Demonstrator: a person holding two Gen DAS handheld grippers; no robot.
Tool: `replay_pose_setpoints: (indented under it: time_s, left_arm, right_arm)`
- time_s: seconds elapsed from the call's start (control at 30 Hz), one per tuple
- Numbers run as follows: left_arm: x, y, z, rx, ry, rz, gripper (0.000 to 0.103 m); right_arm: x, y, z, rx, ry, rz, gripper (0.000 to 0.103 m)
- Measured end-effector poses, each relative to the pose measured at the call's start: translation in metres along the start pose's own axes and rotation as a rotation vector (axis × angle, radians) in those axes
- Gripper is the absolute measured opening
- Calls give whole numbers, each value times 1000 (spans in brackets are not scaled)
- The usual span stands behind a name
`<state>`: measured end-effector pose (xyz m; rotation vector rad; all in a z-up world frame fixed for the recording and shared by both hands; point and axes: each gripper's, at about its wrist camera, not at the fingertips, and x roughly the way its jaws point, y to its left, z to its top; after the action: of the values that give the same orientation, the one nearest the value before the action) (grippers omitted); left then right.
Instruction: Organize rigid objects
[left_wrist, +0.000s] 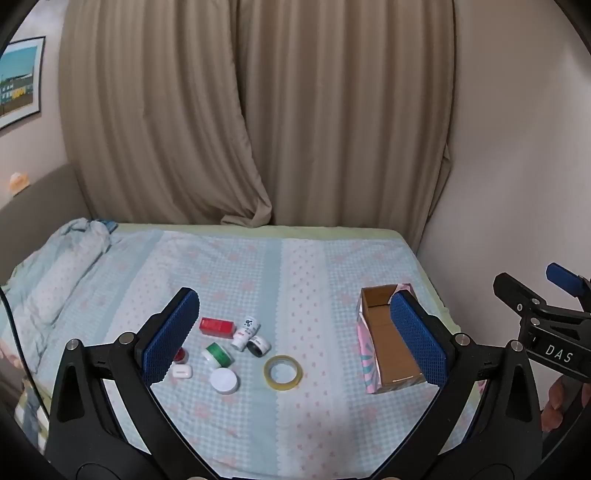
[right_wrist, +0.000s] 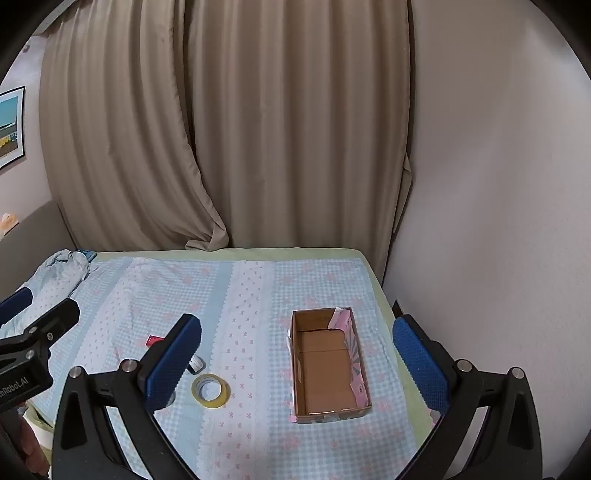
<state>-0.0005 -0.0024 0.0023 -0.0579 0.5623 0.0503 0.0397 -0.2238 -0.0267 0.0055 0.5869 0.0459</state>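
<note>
A cluster of small items lies on the bed sheet: a red box (left_wrist: 217, 327), a white bottle (left_wrist: 245, 332), a green-and-white tape roll (left_wrist: 218, 354), a black-and-white roll (left_wrist: 258, 346), a white round lid (left_wrist: 224, 381), a white earbud case (left_wrist: 182, 371), a red cap (left_wrist: 180, 355) and a yellow tape ring (left_wrist: 283, 372) (right_wrist: 210, 390). An open cardboard box (left_wrist: 388, 347) (right_wrist: 325, 365) with pink wrapping sits empty to the right. My left gripper (left_wrist: 295, 339) hangs open above the cluster. My right gripper (right_wrist: 299, 365) is open above the cardboard box.
A rumpled blanket (left_wrist: 62, 266) lies at the bed's far left. Beige curtains (left_wrist: 258, 110) hang behind the bed and a wall (right_wrist: 498, 184) borders its right side. The right gripper's black frame (left_wrist: 546, 325) shows at the left wrist view's right edge.
</note>
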Motion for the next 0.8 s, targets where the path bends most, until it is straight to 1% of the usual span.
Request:
replay_pose_setpoints:
  time_s: [0.4,0.8]
  left_arm:
    - [1,0,-5,10,2,13,102]
    - [3,1,0,7,10,6,102]
  right_arm:
    - [2,2,3,-3,-2,17,103]
    - [3,3,0,0,-5,29,103]
